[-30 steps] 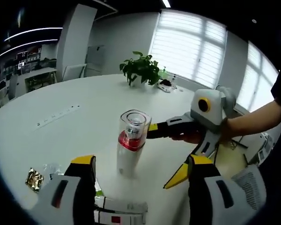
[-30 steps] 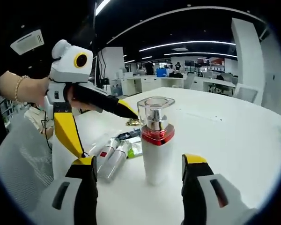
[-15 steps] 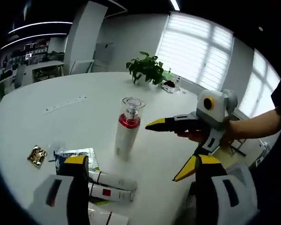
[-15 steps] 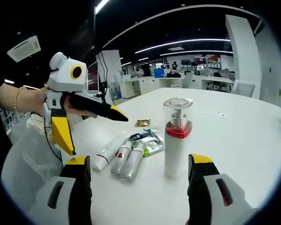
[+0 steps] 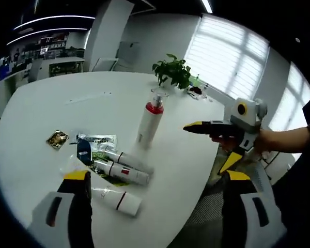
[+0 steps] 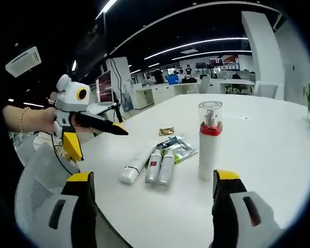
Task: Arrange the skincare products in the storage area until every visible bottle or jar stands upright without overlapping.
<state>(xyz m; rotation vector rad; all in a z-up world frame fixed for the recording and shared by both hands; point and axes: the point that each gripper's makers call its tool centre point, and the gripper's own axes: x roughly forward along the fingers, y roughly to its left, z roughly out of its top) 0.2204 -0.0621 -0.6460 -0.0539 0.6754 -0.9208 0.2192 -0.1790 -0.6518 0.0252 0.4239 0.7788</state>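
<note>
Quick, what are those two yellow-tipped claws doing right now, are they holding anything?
Left gripper: jaws open, holding nothing.
Right gripper: jaws open, holding nothing, apart from the upright white pump bottle with the red collar.

I'm working in an open-plan office: I'm looking across a large white meeting table (image 5: pixel 51 113) toward rows of desks with monitors (image 6: pixel 104 87) under strip ceiling lights (image 6: pixel 196 42), blinds-covered windows (image 5: pixel 222 57), and a potted plant (image 5: pixel 171 72).

No readable text; printing on tubes (image 5: pixel 125 172) and sachet (image 5: pixel 95 142) too small, blurred.
</note>
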